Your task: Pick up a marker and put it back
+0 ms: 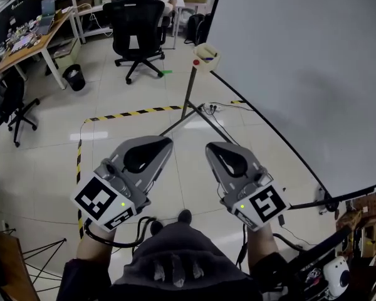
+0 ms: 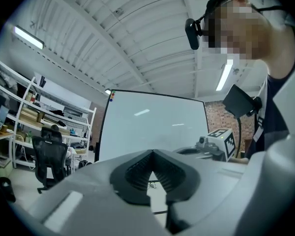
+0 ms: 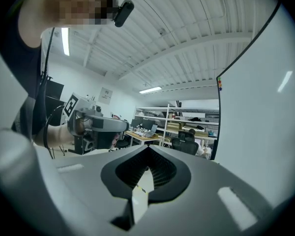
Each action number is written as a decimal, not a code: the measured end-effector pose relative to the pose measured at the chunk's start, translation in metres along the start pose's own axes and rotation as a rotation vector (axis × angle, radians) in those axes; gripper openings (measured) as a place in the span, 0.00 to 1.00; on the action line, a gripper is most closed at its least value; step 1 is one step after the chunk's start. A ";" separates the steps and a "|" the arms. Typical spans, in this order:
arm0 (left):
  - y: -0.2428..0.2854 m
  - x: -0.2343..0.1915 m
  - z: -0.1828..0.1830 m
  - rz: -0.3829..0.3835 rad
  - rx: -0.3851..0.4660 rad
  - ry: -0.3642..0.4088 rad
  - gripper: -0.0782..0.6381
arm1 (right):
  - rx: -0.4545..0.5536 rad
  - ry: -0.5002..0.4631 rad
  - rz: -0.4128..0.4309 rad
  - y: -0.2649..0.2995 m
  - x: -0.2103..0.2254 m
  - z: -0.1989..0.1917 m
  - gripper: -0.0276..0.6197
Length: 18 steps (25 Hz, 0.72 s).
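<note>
Both of our grippers are hovering just in front of our body, side by side and apart. We are holding the left gripper [image 1: 165, 143] with its jaws pressed together on nothing, and the right gripper [image 1: 212, 148] is likewise closed and empty. Neither is touching a marker.

Far ahead of them and a little to the right, a small beige holder [image 1: 208, 58] is sitting at the far-left corner of the whiteboard [image 1: 301, 61]. We are judging that the markers are lying in it, which makes the right gripper the nearer one. Something blue is showing inside, but we cannot tell which way a marker's long axis is running.

We are counting two grippers, one holder and one whiteboard; the markers are too small to count
</note>
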<state>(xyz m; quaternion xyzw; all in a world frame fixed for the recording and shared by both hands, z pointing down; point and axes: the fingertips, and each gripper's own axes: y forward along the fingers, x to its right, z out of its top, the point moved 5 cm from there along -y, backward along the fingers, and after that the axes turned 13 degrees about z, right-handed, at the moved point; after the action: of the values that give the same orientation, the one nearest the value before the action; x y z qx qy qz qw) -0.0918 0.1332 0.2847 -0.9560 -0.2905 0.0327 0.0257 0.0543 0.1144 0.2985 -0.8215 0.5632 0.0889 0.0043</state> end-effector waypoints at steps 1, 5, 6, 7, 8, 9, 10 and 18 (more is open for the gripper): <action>-0.007 -0.001 0.000 -0.004 0.004 -0.002 0.12 | 0.004 -0.004 -0.009 0.001 -0.008 0.003 0.05; -0.020 -0.005 -0.008 -0.002 0.006 -0.039 0.12 | 0.024 0.003 -0.035 0.000 -0.029 0.009 0.05; -0.019 -0.005 -0.011 0.004 -0.001 -0.040 0.12 | 0.017 0.005 -0.037 -0.001 -0.031 0.008 0.05; -0.018 -0.004 -0.015 0.009 -0.012 -0.034 0.12 | 0.008 0.006 -0.040 -0.004 -0.033 0.006 0.05; -0.018 -0.001 -0.019 0.011 -0.024 -0.023 0.12 | 0.002 0.007 -0.044 -0.007 -0.035 0.005 0.05; -0.018 0.003 -0.021 0.010 -0.034 -0.013 0.12 | 0.000 0.009 -0.048 -0.011 -0.037 0.005 0.05; -0.020 0.008 -0.023 0.005 -0.041 -0.008 0.12 | 0.001 0.009 -0.052 -0.014 -0.038 0.006 0.05; -0.011 0.048 -0.015 -0.007 -0.016 0.014 0.12 | 0.007 -0.020 -0.037 -0.047 -0.036 0.009 0.05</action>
<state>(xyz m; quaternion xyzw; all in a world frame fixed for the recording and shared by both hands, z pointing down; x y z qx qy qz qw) -0.0570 0.1682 0.2983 -0.9553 -0.2939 0.0237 0.0201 0.0840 0.1661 0.2910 -0.8307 0.5484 0.0950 0.0145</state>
